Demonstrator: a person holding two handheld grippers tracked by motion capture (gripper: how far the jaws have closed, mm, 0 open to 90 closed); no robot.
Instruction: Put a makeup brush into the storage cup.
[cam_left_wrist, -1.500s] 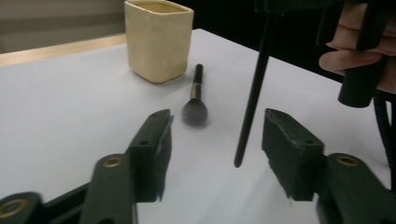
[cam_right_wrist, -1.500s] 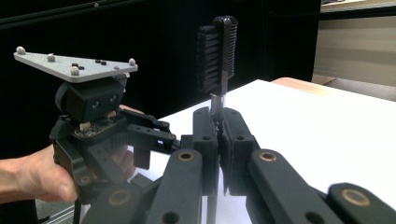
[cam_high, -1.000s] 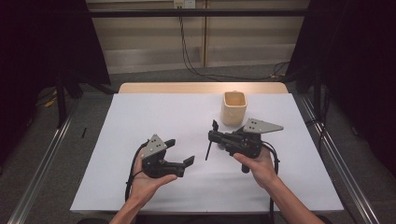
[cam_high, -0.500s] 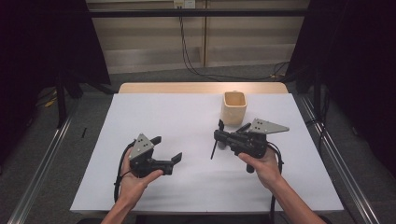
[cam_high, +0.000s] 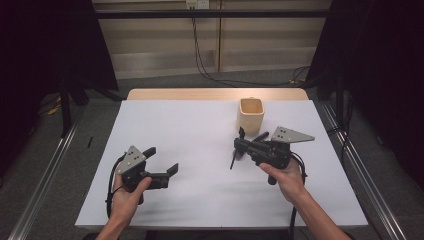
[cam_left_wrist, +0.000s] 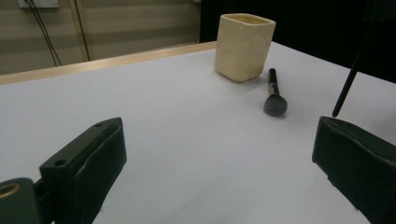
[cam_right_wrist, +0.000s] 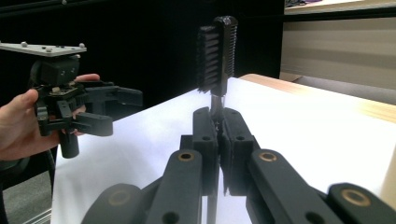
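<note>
My right gripper (cam_high: 239, 146) is shut on a black bristle brush (cam_high: 235, 152) and holds it above the white table, just in front of the cream cup (cam_high: 250, 114). In the right gripper view the brush (cam_right_wrist: 216, 51) stands upright between the closed jaws of my right gripper (cam_right_wrist: 219, 135), bristles facing left. My left gripper (cam_high: 162, 160) is held over the table's front left, open, with nothing in it. Through the wide gap of the left gripper (cam_left_wrist: 219, 154) I see the cup (cam_left_wrist: 244, 44) and a black makeup brush (cam_left_wrist: 274, 95) lying beside it.
A white sheet (cam_high: 200, 130) covers the table, with a wooden strip along the far edge (cam_high: 215, 94). Metal rails (cam_high: 50, 165) run along both sides on the floor. Cables hang by the back wall. The left gripper (cam_right_wrist: 77, 109), held in a hand, shows in the right gripper view.
My left gripper has moved left and a little nearer the front edge, still open. My right gripper has drifted slightly right with the brush still held.
</note>
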